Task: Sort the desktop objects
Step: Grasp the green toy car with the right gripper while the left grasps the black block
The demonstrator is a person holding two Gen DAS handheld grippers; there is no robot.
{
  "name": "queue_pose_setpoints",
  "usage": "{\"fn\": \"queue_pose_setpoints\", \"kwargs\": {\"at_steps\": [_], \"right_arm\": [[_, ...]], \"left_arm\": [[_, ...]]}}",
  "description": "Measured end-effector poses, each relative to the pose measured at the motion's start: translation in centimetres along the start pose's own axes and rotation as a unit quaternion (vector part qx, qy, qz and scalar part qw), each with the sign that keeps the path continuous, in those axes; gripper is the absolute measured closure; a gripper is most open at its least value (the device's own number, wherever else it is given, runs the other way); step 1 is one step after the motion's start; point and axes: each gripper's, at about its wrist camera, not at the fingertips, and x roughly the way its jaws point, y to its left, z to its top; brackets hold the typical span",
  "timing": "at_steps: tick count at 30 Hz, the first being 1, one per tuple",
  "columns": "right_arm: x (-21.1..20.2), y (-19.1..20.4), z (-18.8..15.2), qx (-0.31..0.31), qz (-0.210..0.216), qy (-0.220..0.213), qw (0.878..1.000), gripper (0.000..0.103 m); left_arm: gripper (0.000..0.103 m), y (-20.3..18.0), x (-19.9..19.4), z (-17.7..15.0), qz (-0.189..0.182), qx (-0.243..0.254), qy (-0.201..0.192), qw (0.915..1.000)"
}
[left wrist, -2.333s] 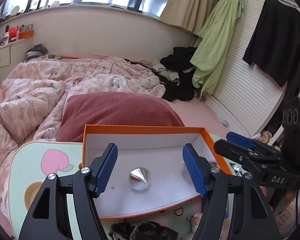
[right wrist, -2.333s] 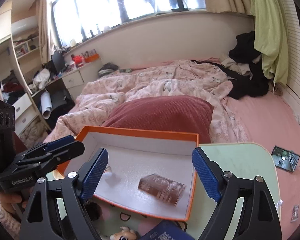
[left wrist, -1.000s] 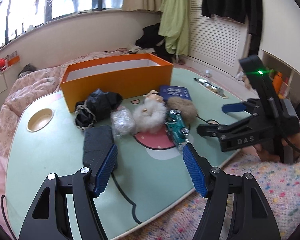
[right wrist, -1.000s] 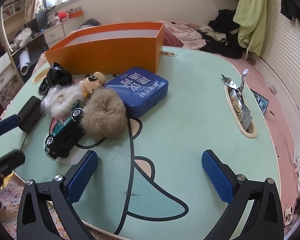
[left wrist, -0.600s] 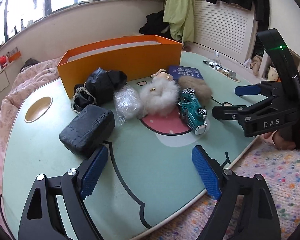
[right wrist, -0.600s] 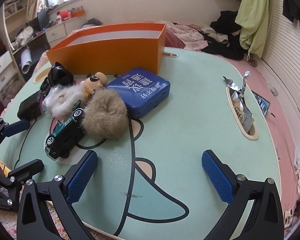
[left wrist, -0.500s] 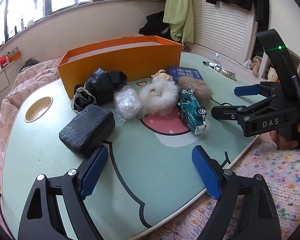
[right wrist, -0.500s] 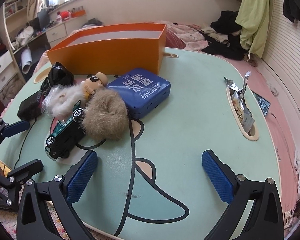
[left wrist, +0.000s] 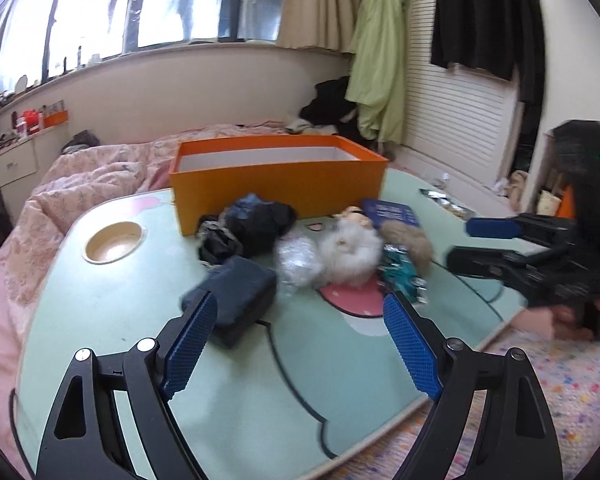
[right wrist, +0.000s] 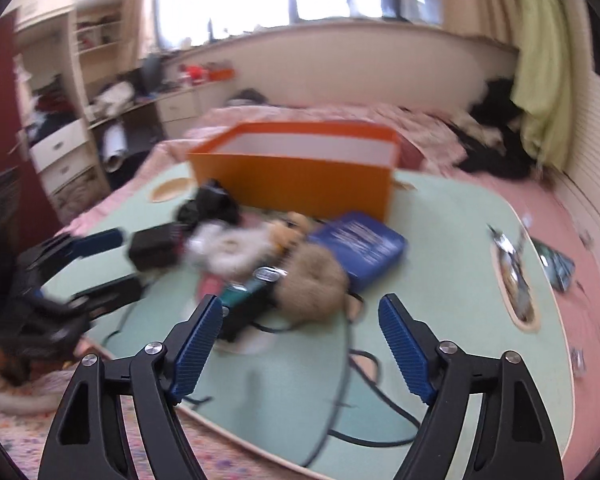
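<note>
An orange box (left wrist: 276,178) stands at the far side of the green table (left wrist: 112,304). In front of it lie a black pouch (left wrist: 240,300), a black bundle (left wrist: 256,224), a clear plastic wad (left wrist: 298,260), a white fluffy toy (left wrist: 350,254), a green toy car (left wrist: 400,278), a brown fur ball (right wrist: 312,276) and a blue tin (right wrist: 360,242). My left gripper (left wrist: 296,340) is open and empty, just short of the pouch. My right gripper (right wrist: 300,332) is open and empty, near the car (right wrist: 248,294) and the fur ball.
A round cup hole (left wrist: 114,236) is at the table's left, and a slot with foil wrappers (right wrist: 512,276) is at its right. A bed with pink bedding (left wrist: 84,176) lies behind. A speckled rug (left wrist: 540,380) lies under the near edge.
Both grippers have dropped lower and moved in toward the pile. The right gripper has swung left and now faces the car and fur ball. Both views are blurred by motion.
</note>
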Motion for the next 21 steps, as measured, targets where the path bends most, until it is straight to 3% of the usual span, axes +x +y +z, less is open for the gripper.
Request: {"fn": "queue_pose_setpoints", "kwargs": {"at_steps": [3, 7, 9, 10, 11, 12, 14, 21], "right_arm": [[0.8, 2.3, 0.8, -0.048, 0.021, 0.022, 0.998, 0.031], [3.2, 3.3, 1.3, -0.062, 0.027, 0.073, 0.995, 0.032], [4.5, 3.0, 0.9, -0.054, 0.024, 0.106, 0.993, 0.035], [5.0, 2.8, 0.6, -0.048, 0.026, 0.12, 0.991, 0.037], [5.4, 2.5, 0.4, -0.041, 0.028, 0.129, 0.99, 0.047], [5.4, 2.2, 0.1, -0.035, 0.027, 0.127, 0.991, 0.057], [4.9, 1.7, -0.1, -0.028, 0.022, 0.12, 0.992, 0.08], [2.5, 0.6, -2.2, -0.025, 0.012, 0.095, 0.995, 0.088]], "left_arm": [[0.019, 1.0, 1.2, 1.1, 0.022, -0.007, 0.016, 0.9996], [0.019, 1.0, 3.2, 1.9, 0.033, 0.024, 0.053, 0.9977], [0.029, 0.9, 4.2, 1.8, 0.029, 0.032, 0.078, 0.996], [0.039, 0.9, 4.5, 1.6, 0.033, 0.033, 0.089, 0.995], [0.056, 0.9, 5.0, 1.4, 0.041, 0.032, 0.101, 0.9935], [0.062, 0.8, 5.2, 1.2, 0.046, 0.03, 0.108, 0.9926], [0.063, 0.3, 4.9, 0.8, 0.035, 0.028, 0.104, 0.9935], [0.063, -2.3, 2.8, -1.0, 0.008, 0.045, 0.087, 0.9952]]}}
